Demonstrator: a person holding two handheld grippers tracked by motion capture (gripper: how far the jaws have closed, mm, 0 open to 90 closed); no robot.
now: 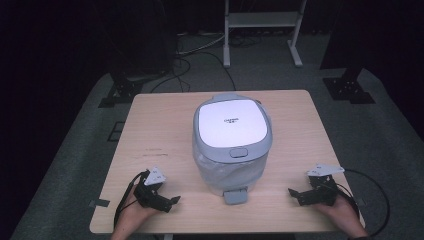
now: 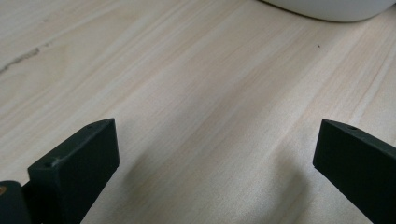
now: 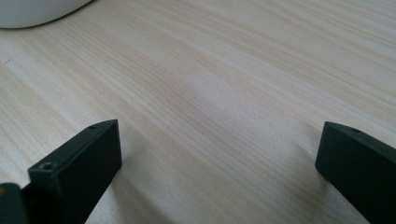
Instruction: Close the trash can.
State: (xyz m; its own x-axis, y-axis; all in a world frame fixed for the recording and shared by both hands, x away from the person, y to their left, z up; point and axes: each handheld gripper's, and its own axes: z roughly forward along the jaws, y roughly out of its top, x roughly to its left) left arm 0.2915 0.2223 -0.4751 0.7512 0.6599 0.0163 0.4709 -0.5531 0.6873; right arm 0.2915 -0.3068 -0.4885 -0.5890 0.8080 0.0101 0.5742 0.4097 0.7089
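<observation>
Item: pedal bin (image 1: 232,142), white lid with grey rim, clear liner visible at the body. It stands upright at the middle of the table (image 1: 150,125), lid closed, foot pedal (image 1: 235,195) facing the person's edge; a placing that probably keeps pedal and lid latch within reach of either side.

Item: left hand-held gripper (image 1: 172,202), held in the person's left hand (image 1: 131,212) near the front-left corner, jaws spread wide, nothing between them, low over bare wood.

Item: right hand-held gripper (image 1: 292,192), at the front-right, likewise wide and empty, well apart from the bin.

Both point inward toward the bin, seemingly a ready stance.
</observation>
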